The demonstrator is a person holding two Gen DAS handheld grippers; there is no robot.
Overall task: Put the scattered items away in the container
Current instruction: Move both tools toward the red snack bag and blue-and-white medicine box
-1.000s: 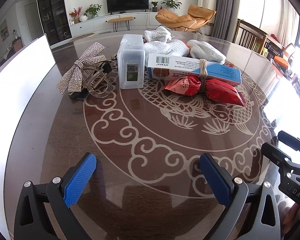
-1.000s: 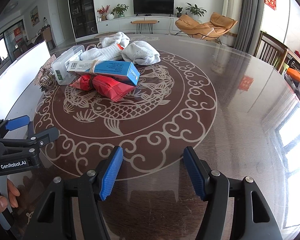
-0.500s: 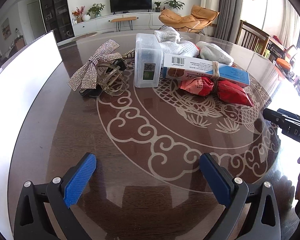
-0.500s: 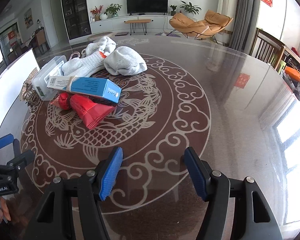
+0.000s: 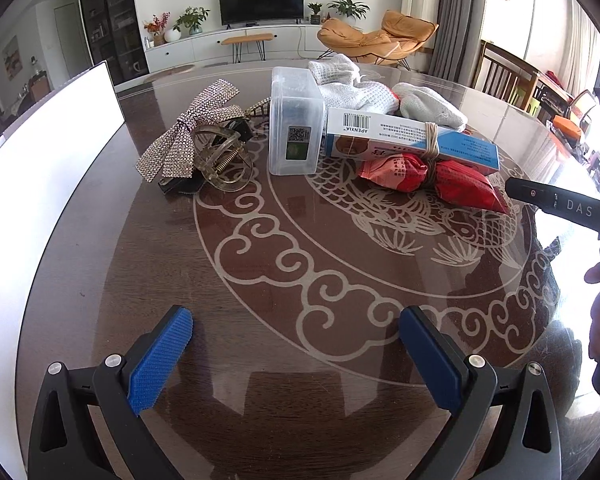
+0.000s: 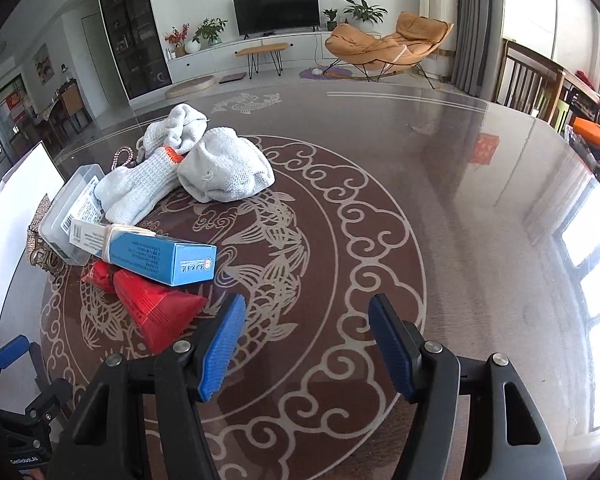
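Note:
A pile lies on the round table: a rhinestone bow with a clear hair claw, a clear plastic box, grey-white gloves, and a blue carton tied by a rubber band to a red packet. My left gripper is open and empty, well short of the pile. My right gripper is open and empty, its left pad just right of the red packet and blue carton. The gloves lie beyond.
A large white container wall stands along the table's left edge, also in the right wrist view. The dark table has a glass top with a fish pattern. Dining chairs stand at the far right.
Both grippers have moved forward toward the pile. The right gripper has come up close beside the red packet and blue carton. Both stay open.

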